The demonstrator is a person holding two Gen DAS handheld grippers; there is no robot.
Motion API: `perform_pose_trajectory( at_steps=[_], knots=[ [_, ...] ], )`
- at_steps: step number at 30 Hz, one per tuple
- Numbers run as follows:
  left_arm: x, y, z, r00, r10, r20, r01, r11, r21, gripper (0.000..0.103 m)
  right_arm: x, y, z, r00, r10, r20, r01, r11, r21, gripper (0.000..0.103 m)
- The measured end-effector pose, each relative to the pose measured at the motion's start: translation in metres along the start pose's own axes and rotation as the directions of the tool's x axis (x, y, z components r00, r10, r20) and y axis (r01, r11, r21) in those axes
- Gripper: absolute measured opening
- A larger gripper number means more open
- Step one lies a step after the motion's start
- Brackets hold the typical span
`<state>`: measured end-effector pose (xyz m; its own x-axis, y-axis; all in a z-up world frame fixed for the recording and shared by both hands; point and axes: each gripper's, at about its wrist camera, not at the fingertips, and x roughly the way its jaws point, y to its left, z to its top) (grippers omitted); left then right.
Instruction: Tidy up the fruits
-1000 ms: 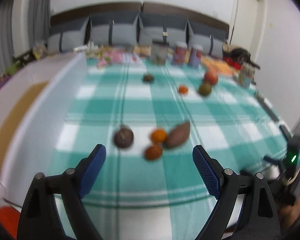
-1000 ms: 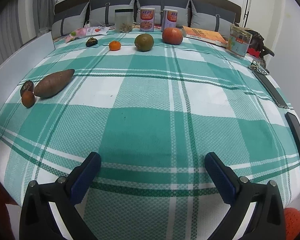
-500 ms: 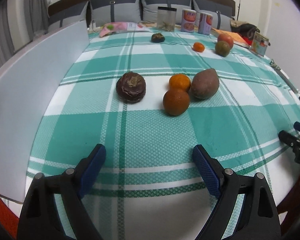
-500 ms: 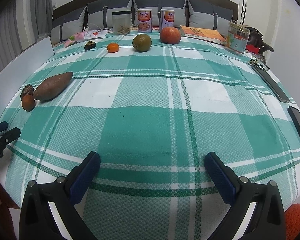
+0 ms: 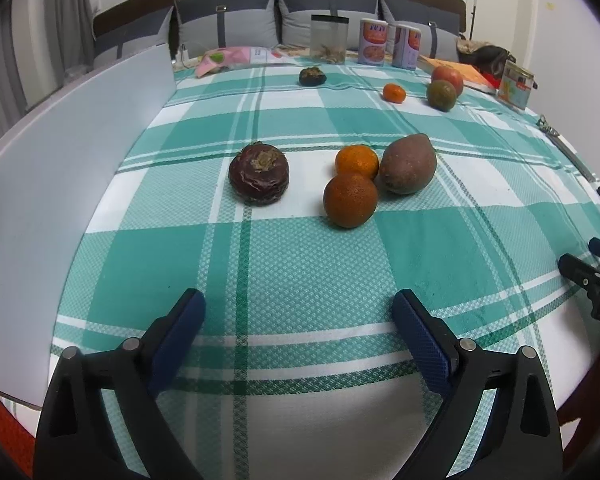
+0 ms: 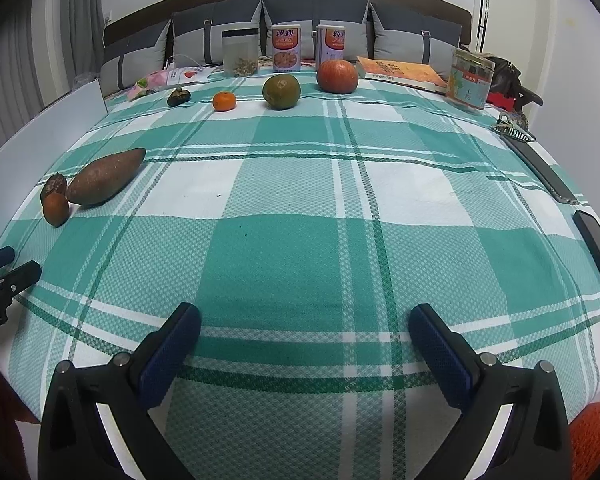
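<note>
Near left edge of the checked cloth point(image 5: 300, 264): dark purple wrinkled fruit point(image 5: 259, 172) standing alone, stem scar up. Just to its right, two oranges point(image 5: 351, 199) touching each other, rear one also touching the brown sweet potato point(image 5: 408, 164). Read as a loose cluster not yet sorted, lying within easy reach of the left hand.

Along far edge, left to right: small dark fruit point(image 6: 179, 97), small tangerine point(image 6: 224, 101), green-orange citrus point(image 6: 281, 91), red apple point(image 6: 337, 76). Spaced apart in one row, rising in size; judged to be the sorted line the task aims at. Behind the row, clear jar point(image 6: 240, 53) and two cans point(image 6: 287, 49), not part of the sort.

Left gripper point(image 5: 298, 320): over near edge, short of the cluster, jaws opening and already spread wide, nothing between them, no contact with any fruit. Likely prepared for the nearest orange or the purple fruit.

Right gripper point(image 6: 304, 328): over near edge at mid-cloth, jaws spread wide, empty, well apart from all fruit. Probably parked while the left works.
</note>
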<state>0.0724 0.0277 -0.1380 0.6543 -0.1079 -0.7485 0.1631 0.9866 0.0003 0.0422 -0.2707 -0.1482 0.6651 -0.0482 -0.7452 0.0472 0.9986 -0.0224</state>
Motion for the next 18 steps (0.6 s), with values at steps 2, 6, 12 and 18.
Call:
perform_pose_trajectory(
  at_steps=[2,6,12,18],
  knots=[
    [0.0002,0.0002,0.0001,1.0,-0.001,-0.002,0.001,1.0,0.001,0.096,-0.0001,0.0,-0.0004,1.0,0.0,0.002,0.0,1.0,0.001,0.103],
    [0.0,-0.0003,-0.0001,1.0,0.0,-0.001,0.0,1.0,0.0,0.096,-0.0002,0.0001,-0.0004,1.0,-0.001,0.004,0.001,1.0,0.001,0.103],
    [0.0001,-0.0006,-0.0004,1.0,0.0,-0.001,0.0,1.0,0.0,0.096,-0.0005,0.0001,-0.0006,1.0,-0.001,0.005,0.001,1.0,0.001,0.103],
    [0.0,-0.001,-0.0005,1.0,0.0,-0.001,0.0,1.0,0.0,0.096,-0.0005,0.0001,-0.0006,1.0,-0.002,0.004,0.002,1.0,0.002,0.103]
  ],
)
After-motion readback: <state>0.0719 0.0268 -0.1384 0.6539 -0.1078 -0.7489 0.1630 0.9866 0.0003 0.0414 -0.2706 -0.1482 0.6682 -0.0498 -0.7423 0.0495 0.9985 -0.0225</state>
